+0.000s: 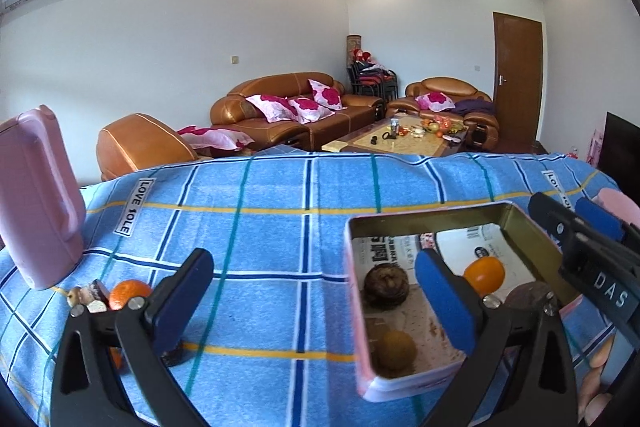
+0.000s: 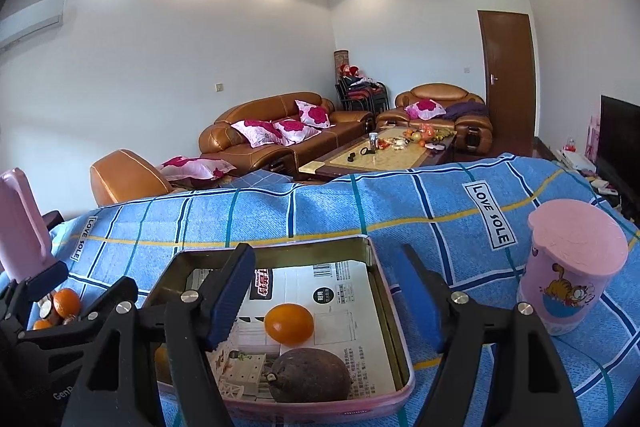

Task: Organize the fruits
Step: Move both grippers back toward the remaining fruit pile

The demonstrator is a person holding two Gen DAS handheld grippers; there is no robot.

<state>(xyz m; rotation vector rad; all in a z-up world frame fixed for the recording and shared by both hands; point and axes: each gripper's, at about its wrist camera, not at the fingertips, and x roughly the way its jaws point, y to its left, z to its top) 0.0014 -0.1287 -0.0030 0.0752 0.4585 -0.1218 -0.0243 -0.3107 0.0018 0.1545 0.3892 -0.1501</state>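
Observation:
A pink-rimmed metal tin (image 1: 362, 359) lined with printed paper sits on the blue checked cloth; it also shows in the right wrist view (image 2: 402, 351). It holds an orange (image 2: 289, 323), a dark brown fruit (image 2: 310, 375), another brown fruit (image 1: 386, 285) and a dull orange one (image 1: 394, 349). More oranges (image 1: 129, 293) and small items lie in a pile on the cloth at the left. My left gripper (image 1: 320, 307) is open and empty, its right finger over the tin. My right gripper (image 2: 324, 301) is open and empty above the tin.
A pink jug (image 1: 36, 199) stands at the left behind the pile. A pink lidded cup (image 2: 570, 267) with a cartoon cat stands right of the tin. The cloth's far edge drops off toward brown sofas (image 1: 296, 111) and a coffee table.

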